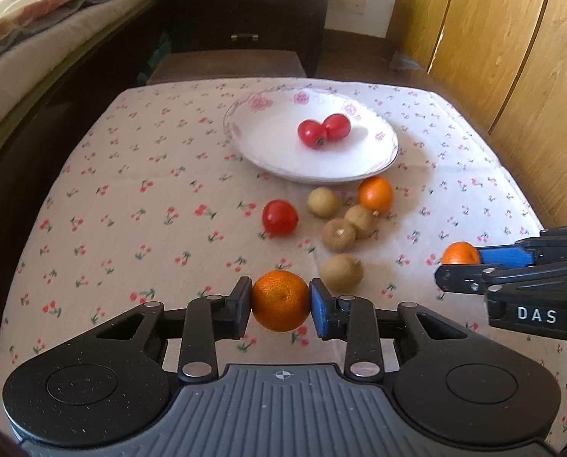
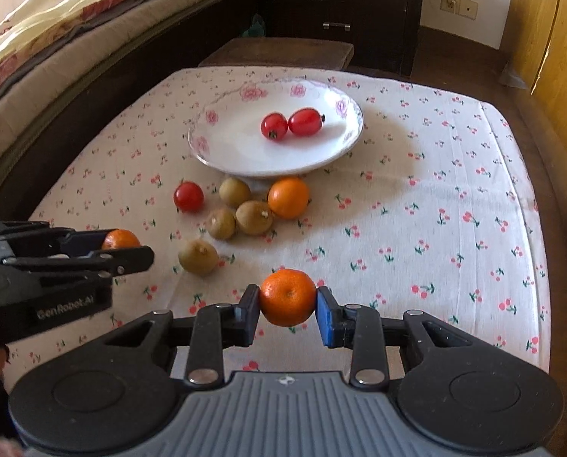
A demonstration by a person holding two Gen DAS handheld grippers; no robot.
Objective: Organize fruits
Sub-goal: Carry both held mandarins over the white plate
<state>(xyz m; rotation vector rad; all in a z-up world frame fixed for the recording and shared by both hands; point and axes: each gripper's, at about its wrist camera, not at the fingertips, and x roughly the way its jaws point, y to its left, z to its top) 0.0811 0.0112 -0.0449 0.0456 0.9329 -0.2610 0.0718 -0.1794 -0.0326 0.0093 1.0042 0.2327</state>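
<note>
Each gripper, left gripper [image 1: 281,301] and right gripper [image 2: 288,297], clamps one mandarin; mid-tabletop [image 1: 139,160] lie one more, three tomatoes, four longans.

The left gripper [image 1: 281,306] is a black plastic tool with a ribbed grey housing bearing a small crosshair mark, two round black discs at its sides, and linkage arms pinned with silver rivets. Its fingers carry blue rubber pads [image 1: 320,314]. The right gripper [image 2: 288,310] has the same build: grey ribbed body, silver rivets, blue pads. Seen sidelong, their casings bear white lettering, "DAS" and "GenRobot.AI".
</note>
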